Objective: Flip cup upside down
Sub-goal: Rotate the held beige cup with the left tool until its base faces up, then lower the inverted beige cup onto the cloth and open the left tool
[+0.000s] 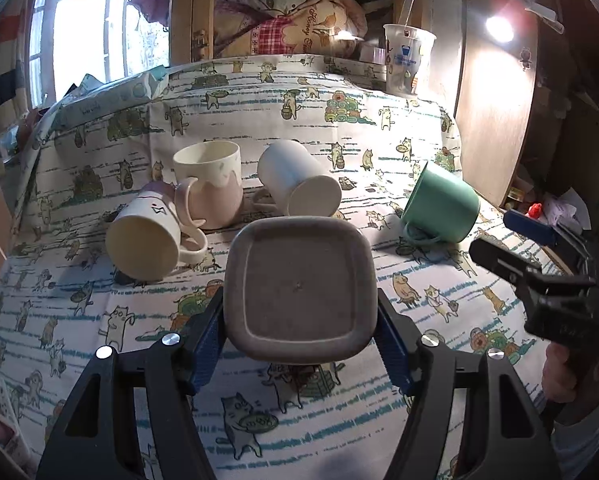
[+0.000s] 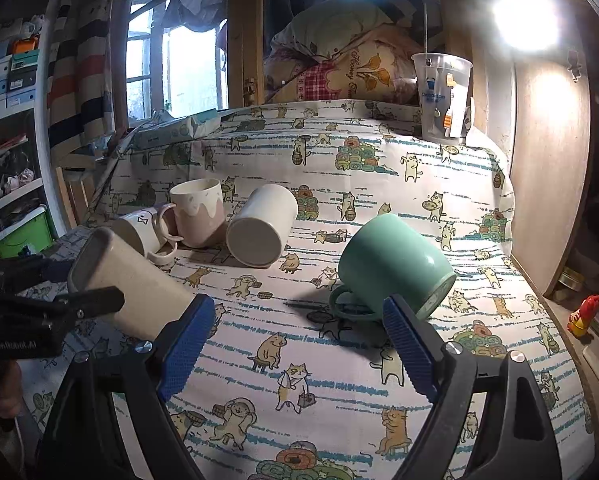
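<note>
Beige cup [image 1: 299, 288]: I see it clamped sideways, off the cloth, base toward my left camera.
Left gripper [image 1: 299, 344]: level, pinching its sides.
Right gripper [image 2: 295, 344]: spread, holding nothing, green mug [image 2: 395, 264] at 12 o'clock.

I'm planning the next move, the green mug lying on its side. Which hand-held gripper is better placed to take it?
Right. The right hand-held gripper is open and empty, with the green mug lying just ahead of its fingers. The left hand-held gripper is already shut on the beige cup.
</note>
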Tool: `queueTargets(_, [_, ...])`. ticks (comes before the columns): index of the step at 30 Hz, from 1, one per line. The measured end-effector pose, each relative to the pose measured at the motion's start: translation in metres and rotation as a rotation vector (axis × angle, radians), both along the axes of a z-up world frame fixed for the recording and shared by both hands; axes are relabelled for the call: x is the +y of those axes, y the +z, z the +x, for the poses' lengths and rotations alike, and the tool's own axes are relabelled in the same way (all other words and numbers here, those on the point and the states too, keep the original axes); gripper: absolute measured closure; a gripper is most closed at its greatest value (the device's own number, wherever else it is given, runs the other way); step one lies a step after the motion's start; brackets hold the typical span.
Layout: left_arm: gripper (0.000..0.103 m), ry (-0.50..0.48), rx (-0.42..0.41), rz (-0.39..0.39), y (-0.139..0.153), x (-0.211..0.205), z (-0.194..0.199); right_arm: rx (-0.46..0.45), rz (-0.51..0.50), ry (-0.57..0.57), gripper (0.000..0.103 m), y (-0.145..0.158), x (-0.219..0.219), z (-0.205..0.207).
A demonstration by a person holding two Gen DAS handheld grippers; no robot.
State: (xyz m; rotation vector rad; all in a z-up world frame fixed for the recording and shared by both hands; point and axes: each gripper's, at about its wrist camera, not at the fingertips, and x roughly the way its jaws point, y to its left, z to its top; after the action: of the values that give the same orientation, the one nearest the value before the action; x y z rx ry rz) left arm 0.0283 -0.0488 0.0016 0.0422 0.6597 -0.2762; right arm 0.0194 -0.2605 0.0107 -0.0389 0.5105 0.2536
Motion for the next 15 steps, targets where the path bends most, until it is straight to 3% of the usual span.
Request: queueTargets(15, [0.037, -0.008, 0.033, -0.030, -0.001, -0.004, 0.028, 0.015, 0.012, -0.012, 0.016, -0.005, -0.008, 0.004])
